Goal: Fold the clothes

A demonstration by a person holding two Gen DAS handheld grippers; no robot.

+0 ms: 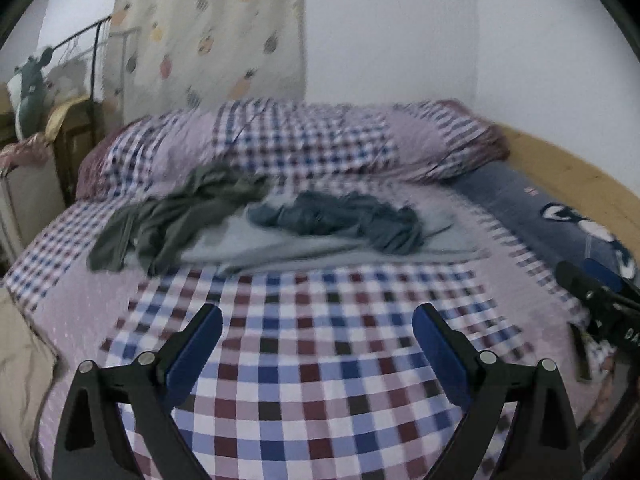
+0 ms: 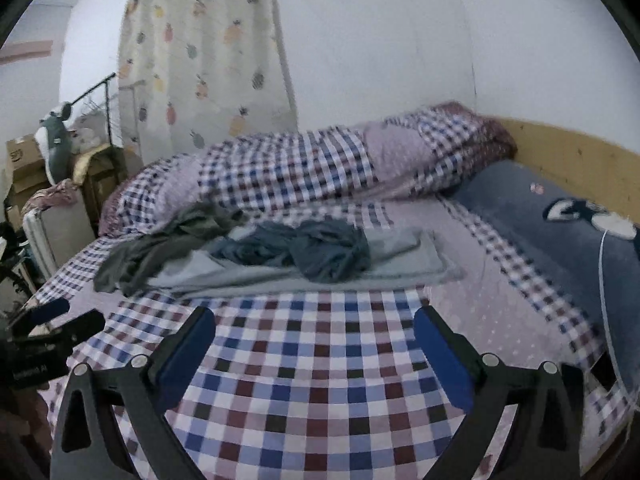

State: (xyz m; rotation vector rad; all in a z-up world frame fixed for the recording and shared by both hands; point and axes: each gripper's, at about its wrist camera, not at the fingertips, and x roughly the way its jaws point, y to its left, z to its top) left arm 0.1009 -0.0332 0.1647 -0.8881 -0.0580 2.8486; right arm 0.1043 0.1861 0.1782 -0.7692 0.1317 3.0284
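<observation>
Clothes first: a crumpled slate-blue soft-knit garment lies bunched on a flat pale grey cloth at mid-bed, with a rumpled olive-green garment sprawled just beside it to the left, its edge overlapping the grey cloth; all rest on the checked purple, blue and white bedsheet, in front of the rolled checked quilt along the wall.

Step in hand, as I judge it: the approach, nothing gripped yet; left tool spread wide and empty over bare sheet; right tool likewise wide and empty; both well short of the pile.

Next move calls for reaching forward, picking one garment out of the heap and spreading it flat before any fold.

Orientation: the blue bundle's long axis runs across the bed, left to right; no collar or hem can be made out, perhaps owing to blur, so which way it points I cannot tell; the olive piece trails toward the near left.
</observation>
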